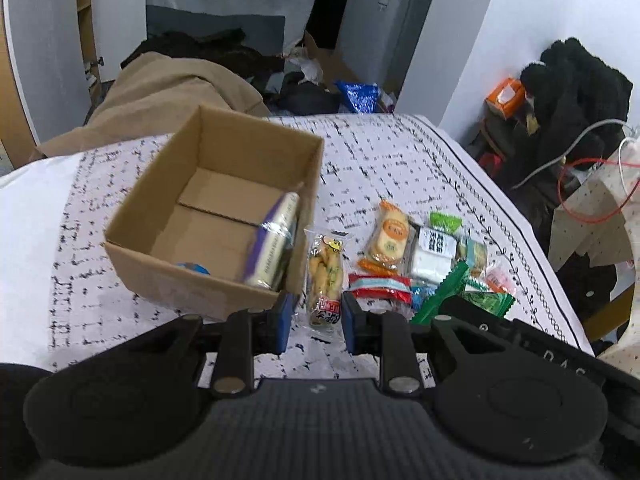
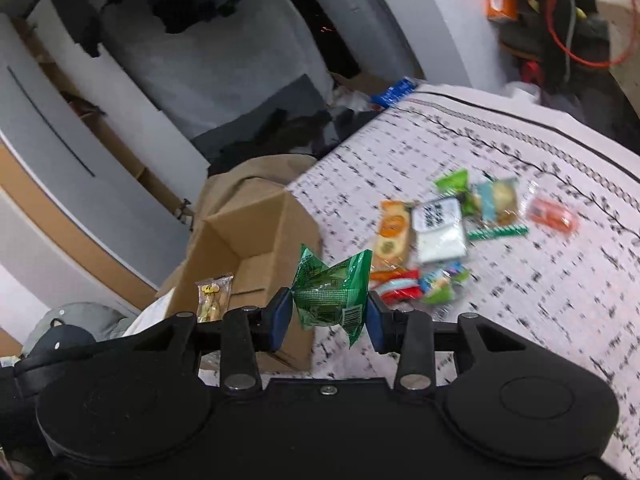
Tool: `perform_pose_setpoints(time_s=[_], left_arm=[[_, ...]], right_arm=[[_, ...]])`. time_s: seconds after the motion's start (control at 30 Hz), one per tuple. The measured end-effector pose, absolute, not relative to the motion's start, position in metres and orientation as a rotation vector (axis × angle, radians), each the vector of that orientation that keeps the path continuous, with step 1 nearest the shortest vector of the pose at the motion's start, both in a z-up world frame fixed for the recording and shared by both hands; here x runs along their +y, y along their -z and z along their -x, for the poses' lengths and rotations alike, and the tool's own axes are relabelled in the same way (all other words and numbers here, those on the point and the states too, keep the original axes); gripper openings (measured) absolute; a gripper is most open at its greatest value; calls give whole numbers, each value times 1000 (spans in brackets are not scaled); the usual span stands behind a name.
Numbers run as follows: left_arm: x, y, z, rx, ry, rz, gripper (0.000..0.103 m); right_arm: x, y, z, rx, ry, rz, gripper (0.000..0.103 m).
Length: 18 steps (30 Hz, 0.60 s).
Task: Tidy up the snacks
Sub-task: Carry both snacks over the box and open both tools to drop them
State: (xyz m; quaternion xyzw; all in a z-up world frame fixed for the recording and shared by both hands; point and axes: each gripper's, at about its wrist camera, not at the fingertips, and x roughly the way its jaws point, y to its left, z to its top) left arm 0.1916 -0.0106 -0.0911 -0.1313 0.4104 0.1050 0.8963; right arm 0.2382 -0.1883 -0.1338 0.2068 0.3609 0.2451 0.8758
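An open cardboard box (image 1: 160, 216) stands on the patterned tablecloth (image 1: 360, 148) and holds a purple-and-white packet (image 1: 276, 240) and a blue item (image 1: 194, 268). My left gripper (image 1: 314, 318) is shut on a clear packet of yellow biscuit sticks (image 1: 324, 276), held just right of the box. My right gripper (image 2: 328, 316) is shut on a crinkled green snack packet (image 2: 332, 292), held above the table beside the box (image 2: 248, 240). A pile of snacks lies to the right: an orange cracker packet (image 1: 390, 236), a white packet (image 1: 434, 248), a red packet (image 1: 380, 286).
The right gripper's body (image 1: 520, 340) shows at the lower right of the left wrist view. A tan cloth (image 1: 168, 92) lies beyond the table's far edge. Dark clothes, an orange box (image 1: 506, 96) and red cable (image 1: 592, 188) crowd the right side. The snack pile also shows in the right wrist view (image 2: 440, 232).
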Motion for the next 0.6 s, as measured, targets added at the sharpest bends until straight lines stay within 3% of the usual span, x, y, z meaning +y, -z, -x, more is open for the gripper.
perform_pose_setpoints(time_s=[0.6], left_arm=[[26, 64, -182, 770, -293, 293, 25]], right_arm=[[-161, 101, -231, 632, -666, -379, 39]])
